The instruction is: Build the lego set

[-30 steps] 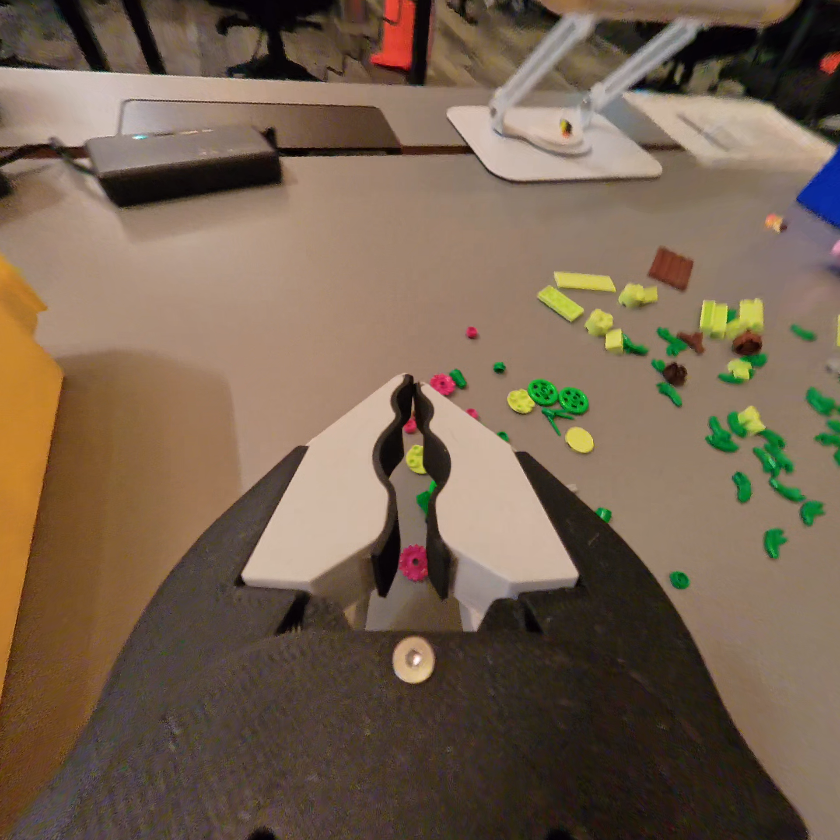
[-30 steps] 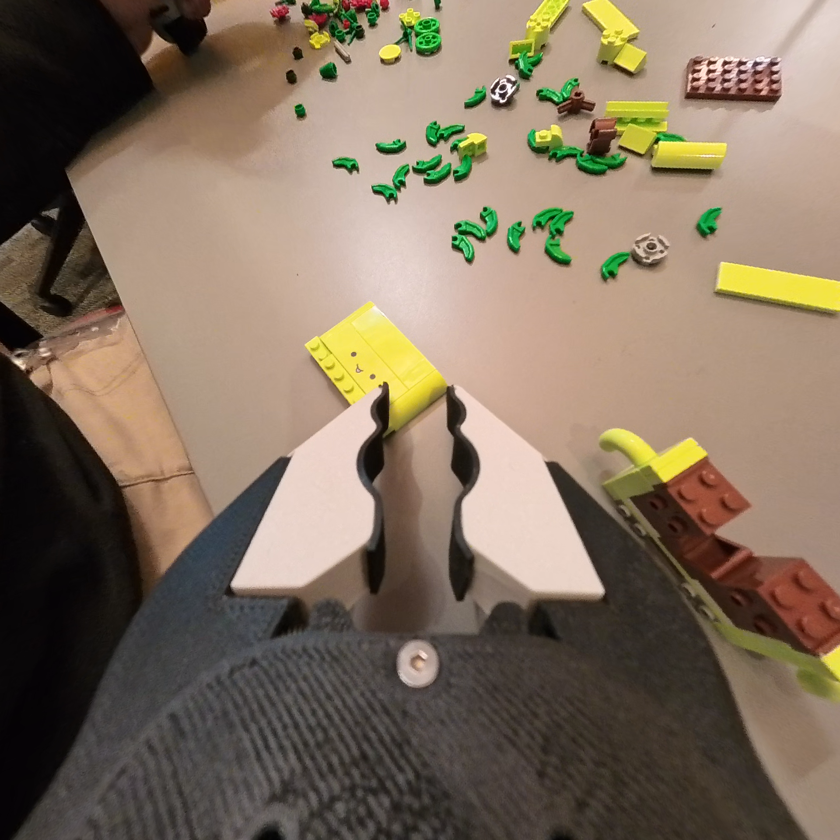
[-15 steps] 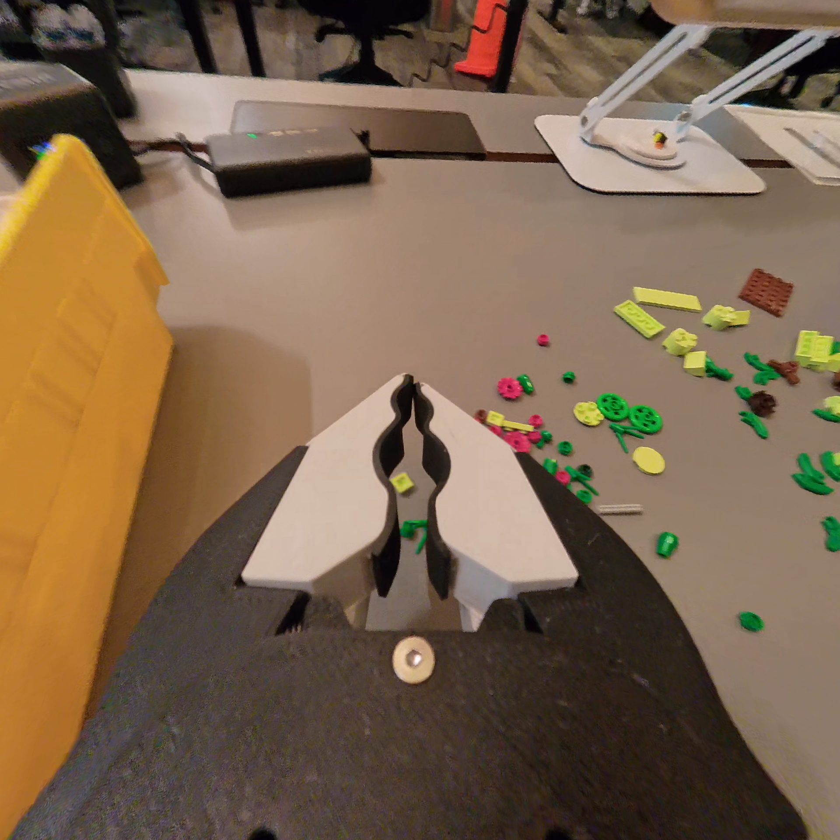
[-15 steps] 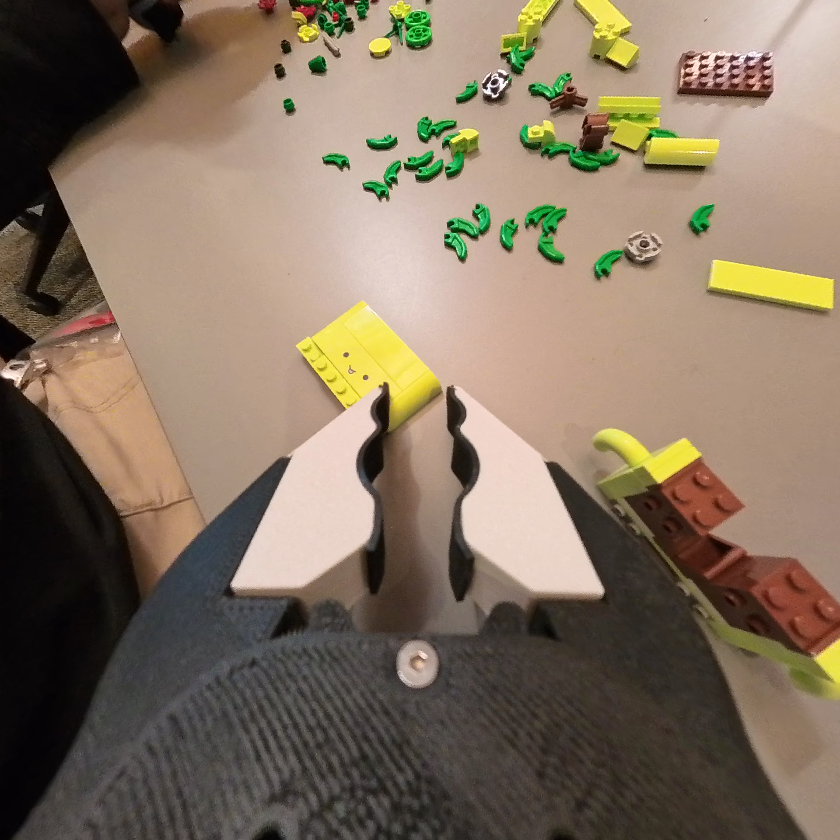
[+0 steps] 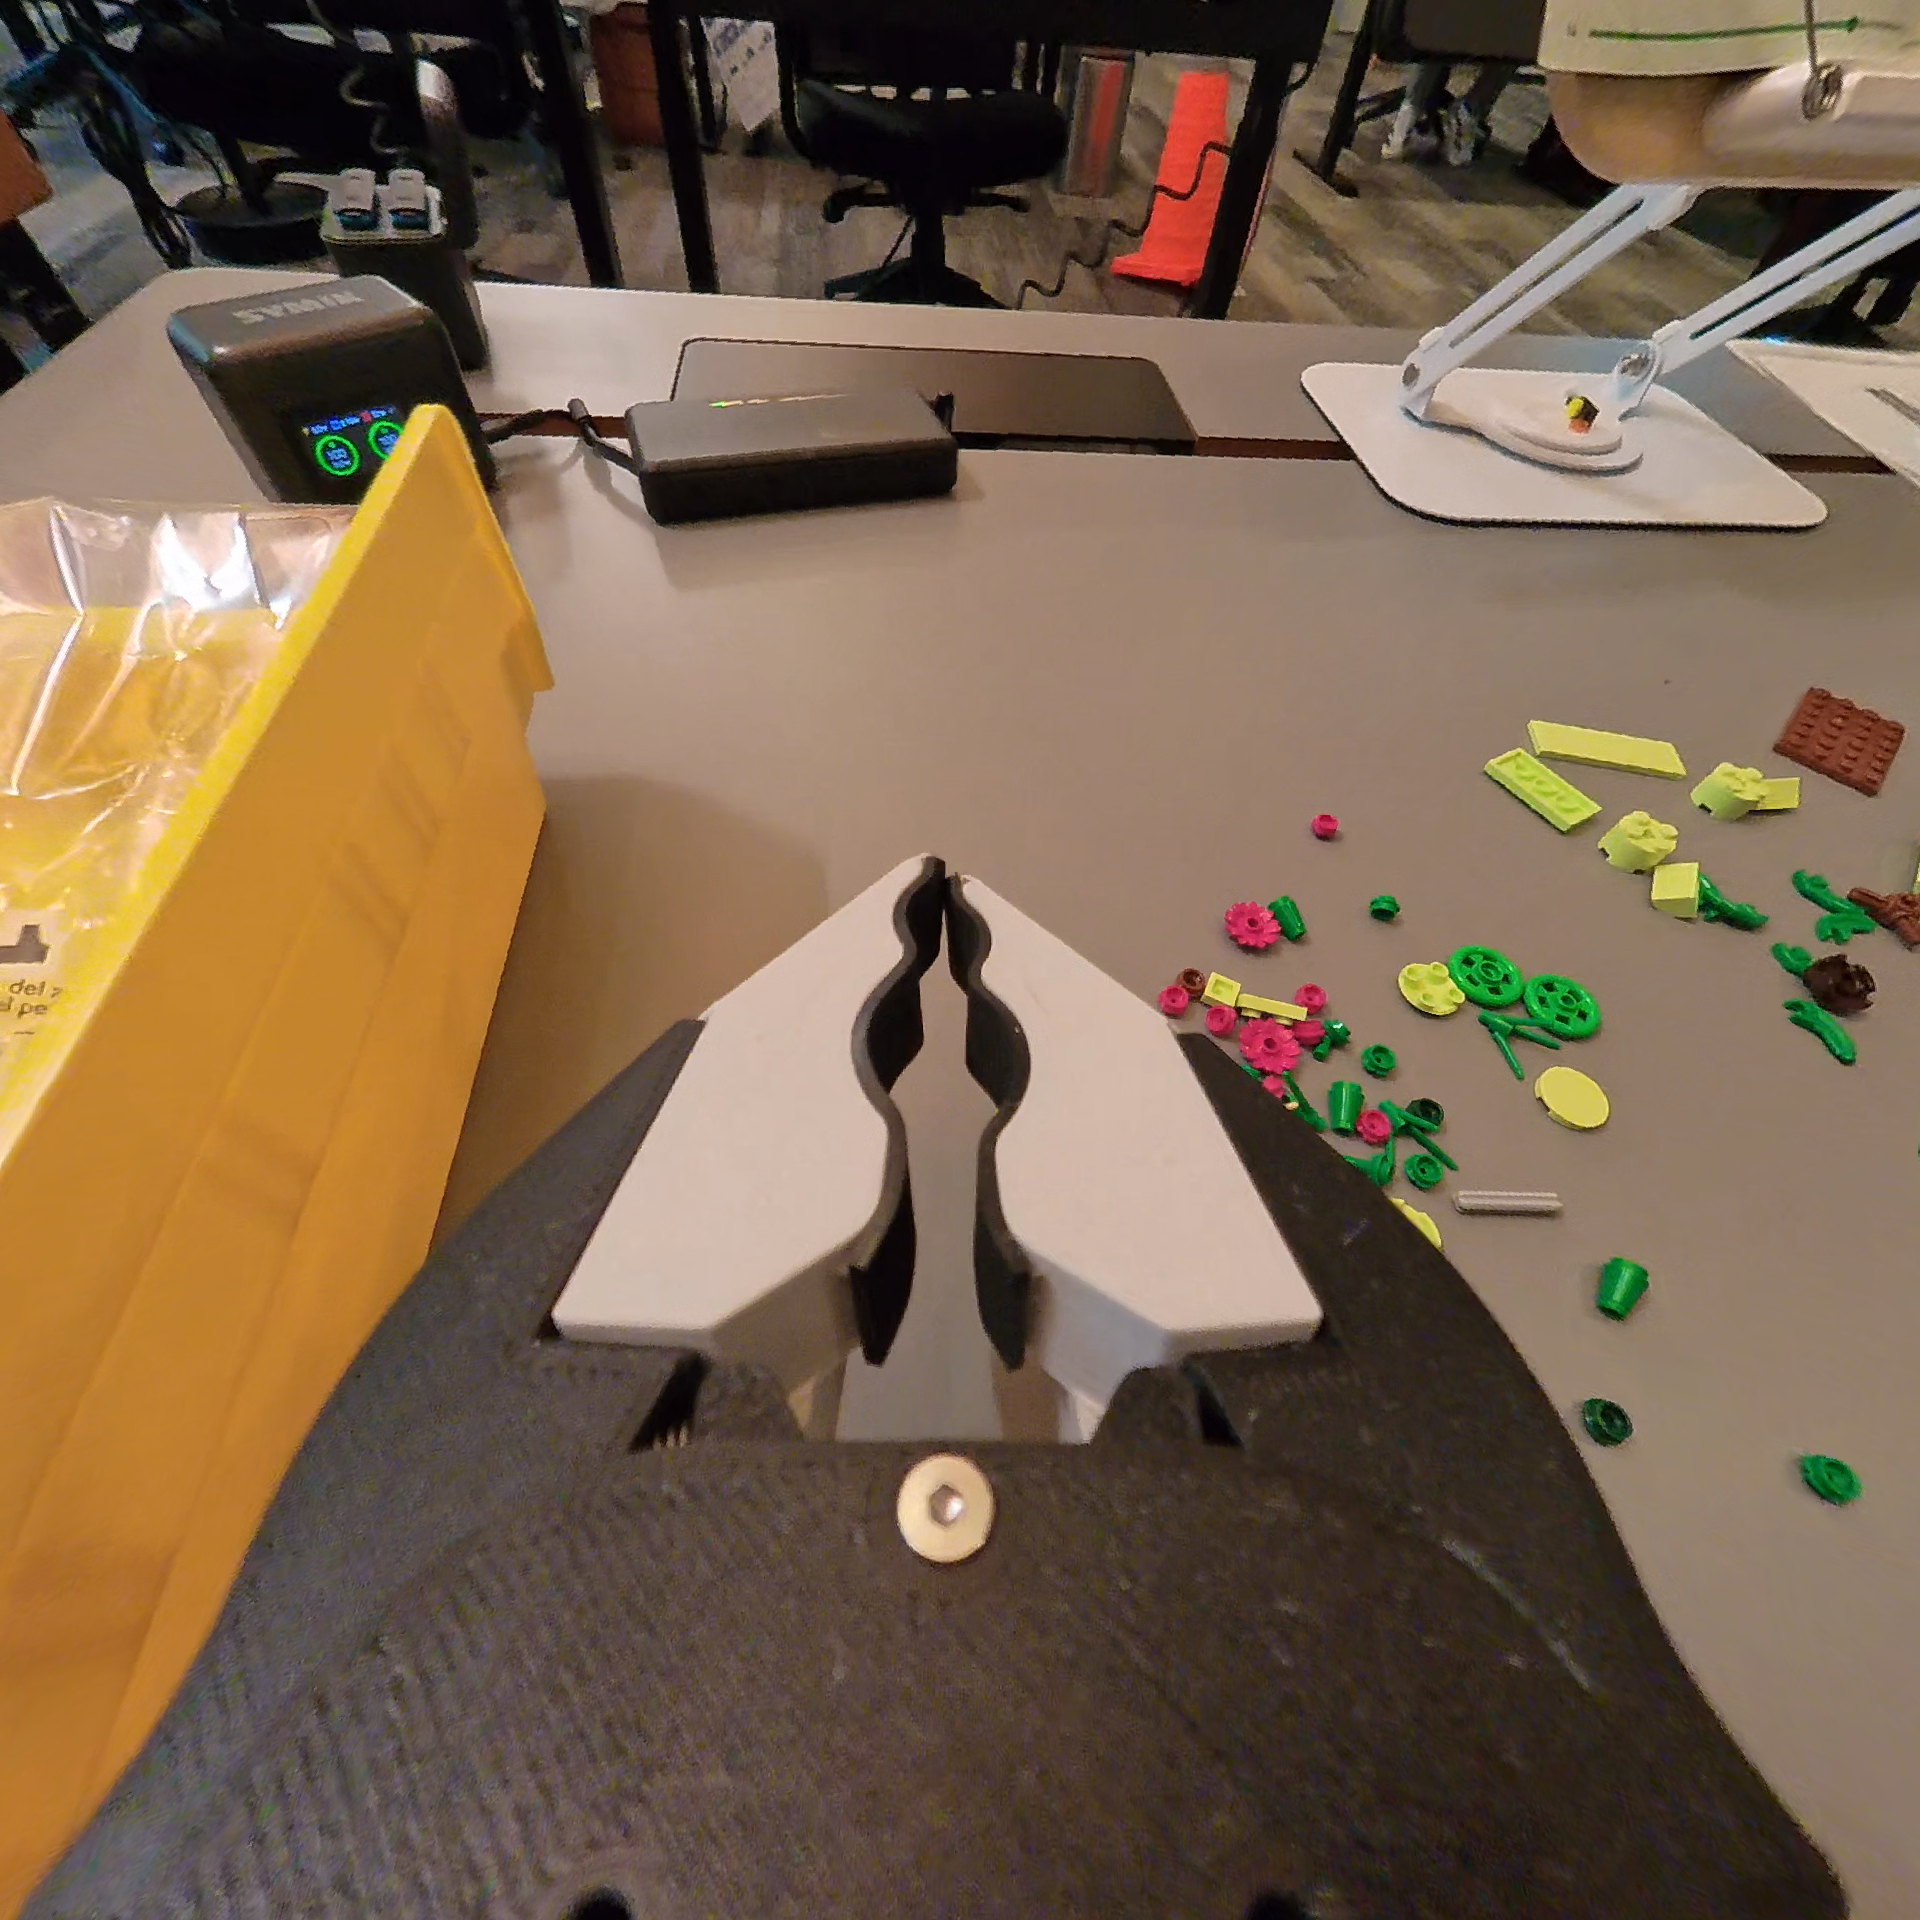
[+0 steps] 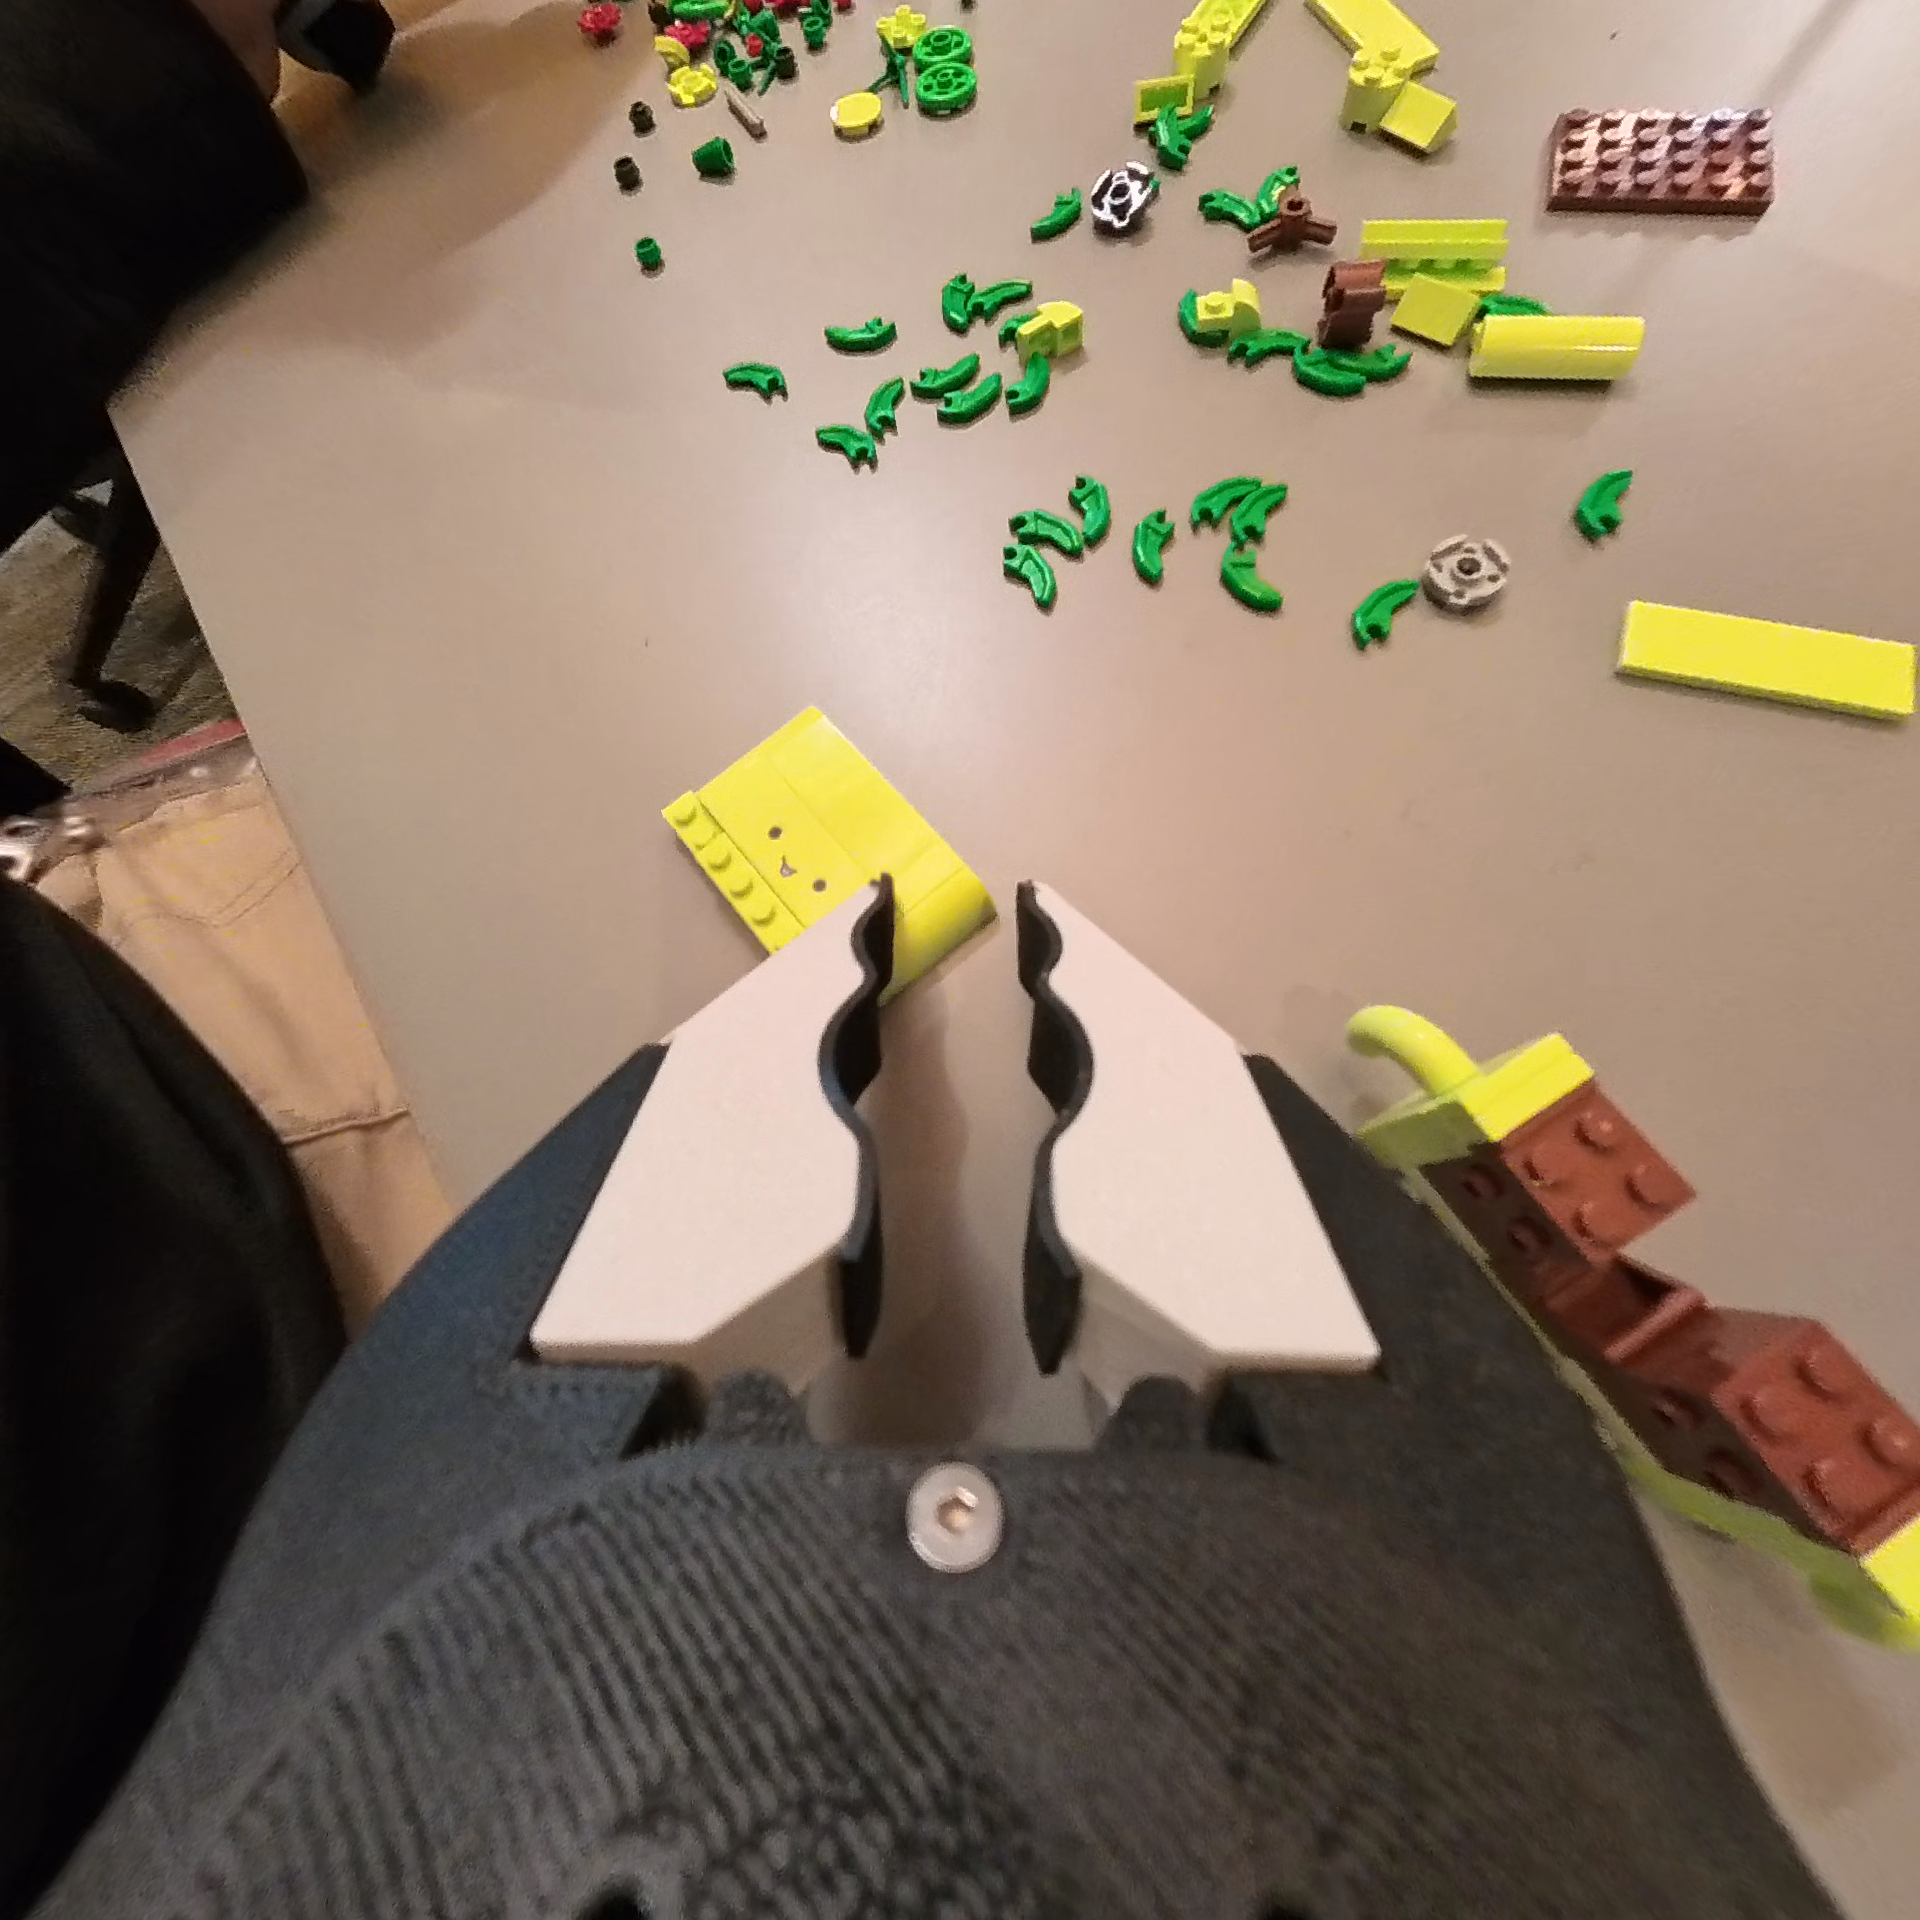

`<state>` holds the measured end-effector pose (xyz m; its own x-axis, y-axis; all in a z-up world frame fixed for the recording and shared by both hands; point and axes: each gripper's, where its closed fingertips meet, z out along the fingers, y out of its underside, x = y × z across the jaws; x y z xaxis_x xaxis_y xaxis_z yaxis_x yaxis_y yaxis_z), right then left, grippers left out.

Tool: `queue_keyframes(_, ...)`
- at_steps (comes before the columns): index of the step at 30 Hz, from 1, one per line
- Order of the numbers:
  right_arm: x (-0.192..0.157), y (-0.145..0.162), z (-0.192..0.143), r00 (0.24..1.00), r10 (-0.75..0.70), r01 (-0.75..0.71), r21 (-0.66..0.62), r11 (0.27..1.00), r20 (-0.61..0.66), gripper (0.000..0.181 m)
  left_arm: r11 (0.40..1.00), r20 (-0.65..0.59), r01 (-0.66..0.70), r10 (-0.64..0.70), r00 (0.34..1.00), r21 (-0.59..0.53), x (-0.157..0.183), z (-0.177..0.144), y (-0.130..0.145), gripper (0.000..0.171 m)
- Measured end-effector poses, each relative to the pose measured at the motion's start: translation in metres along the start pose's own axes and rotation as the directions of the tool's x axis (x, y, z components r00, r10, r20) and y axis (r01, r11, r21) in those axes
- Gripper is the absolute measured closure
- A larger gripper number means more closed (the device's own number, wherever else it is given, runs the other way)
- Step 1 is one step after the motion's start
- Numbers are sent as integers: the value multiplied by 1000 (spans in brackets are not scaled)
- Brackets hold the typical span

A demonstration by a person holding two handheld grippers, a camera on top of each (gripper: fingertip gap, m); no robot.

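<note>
Your left gripper (image 5: 943,883) is closed and empty beside the yellow bin (image 5: 343,883), while your right gripper (image 6: 954,902), open and empty, hovers at the lime block (image 6: 831,831) on the table (image 6: 520,582); it looks light, rigid and slick, so pinch its long flat sides.

Lime sub-assembly (image 6: 826,847): smooth-topped, one studded edge, flat on the table near its edge. Brown-and-lime partial build (image 6: 1662,1320): stepped brown bricks on a lime base, curved lime hook at one end. Loose parts: green leaf pieces (image 6: 1143,530), brown studded plate (image 6: 1660,163), long lime tile (image 6: 1766,658), magenta flowers (image 5: 1262,1034), green wheels (image 5: 1522,987), all scattered, unassembled.
</note>
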<state>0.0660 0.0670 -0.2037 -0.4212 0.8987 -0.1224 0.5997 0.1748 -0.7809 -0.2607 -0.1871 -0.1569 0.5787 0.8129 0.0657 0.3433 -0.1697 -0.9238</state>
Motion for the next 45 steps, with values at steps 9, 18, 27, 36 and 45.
queue_keyframes(9, 1, -5, 5, 1000, -14, 14, 2, 1000, 6, 160, 996, -213, -92, 94, 972, 19, 40, -3, 0, 170)
queue_keyframes(18, 1, -5, 6, 1000, -12, 12, -2, 1000, 16, 160, 916, -461, -394, 320, 828, -71, 91, -29, 46, 161)
queue_keyframes(27, -1, -5, 6, 999, -44, 44, 1, 999, -1, 160, 891, -285, -411, 350, 892, -193, 68, -7, 53, 161)
queue_keyframes(36, 0, -5, 6, 1000, -10, 10, -3, 1000, 19, 159, 833, -296, -545, 498, 815, -99, 80, 25, 36, 170)
queue_keyframes(45, 0, -6, 6, 998, -59, 59, 3, 998, -22, 160, 877, -466, -476, 393, 792, -68, 86, 23, 32, 164)
